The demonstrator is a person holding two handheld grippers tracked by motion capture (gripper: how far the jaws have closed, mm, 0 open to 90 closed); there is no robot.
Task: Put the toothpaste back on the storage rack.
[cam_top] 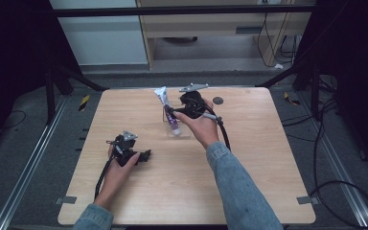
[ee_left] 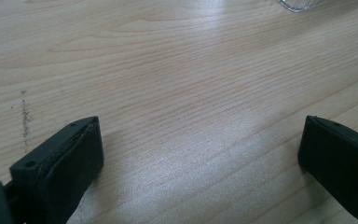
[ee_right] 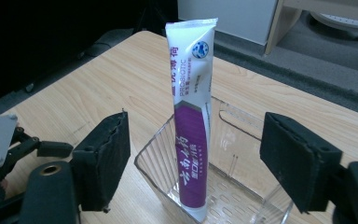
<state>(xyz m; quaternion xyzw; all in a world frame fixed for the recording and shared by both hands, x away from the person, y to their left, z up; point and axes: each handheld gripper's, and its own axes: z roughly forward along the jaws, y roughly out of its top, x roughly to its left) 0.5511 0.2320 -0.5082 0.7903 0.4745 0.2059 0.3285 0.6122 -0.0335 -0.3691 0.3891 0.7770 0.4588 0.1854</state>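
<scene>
On the white-and-purple plastic toothpaste tube (ee_right: 192,121) standing in the clear bin (ee_right: 242,121), I read "PROBIOTIC" beside Chinese characters.

You are looking at a white-and-purple toothpaste tube (ee_right: 191,126) in a clear plastic bin (ee_right: 242,196), on a pale wood-grain table (ee_right: 121,79).

Toothpaste tube (ee_right: 191,130): white upper half with blue round emblem and printed text, purple lower half with white lettering; stands nearly upright, cap end down and flat crimped end up, inside clear plastic container (ee_right: 154,161), leaning slightly toward upper right of the right gripper view. Container: transparent, rectangular, open-topped, ribbed walls and slotted bottom, resting on wooden tabletop at lower centre of that view. In the high view, tube (cam_top: 168,111) and container (cam_top: 184,132) located just above frame centre, at the far middle of the tabletop.
</scene>
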